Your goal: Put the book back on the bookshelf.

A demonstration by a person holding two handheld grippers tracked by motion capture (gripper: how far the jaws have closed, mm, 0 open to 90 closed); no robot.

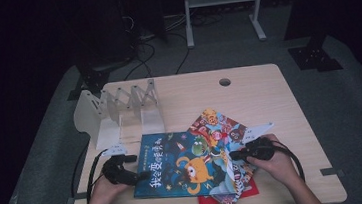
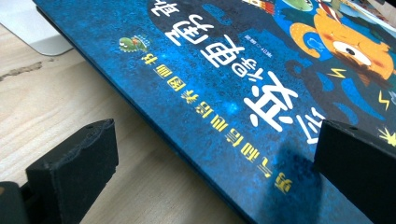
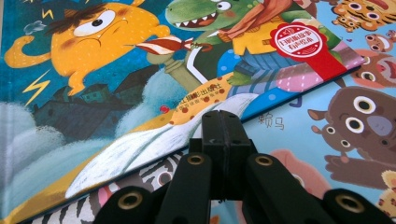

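A blue picture book with an orange monster on its cover lies on top of a small pile near the table's front edge. My left gripper is at the book's left edge. In the left gripper view it stands open, with the blue cover running between its two jaws and untouched by the pads. My right gripper is at the book's right edge. In the right gripper view it is shut with nothing between its jaws, its tip against the edge of the blue book.
Under the blue book lies a book with cartoon animals, and a red one pokes out at the front. A white folding book rack stands at the back left of the wooden table, which has a cable hole.
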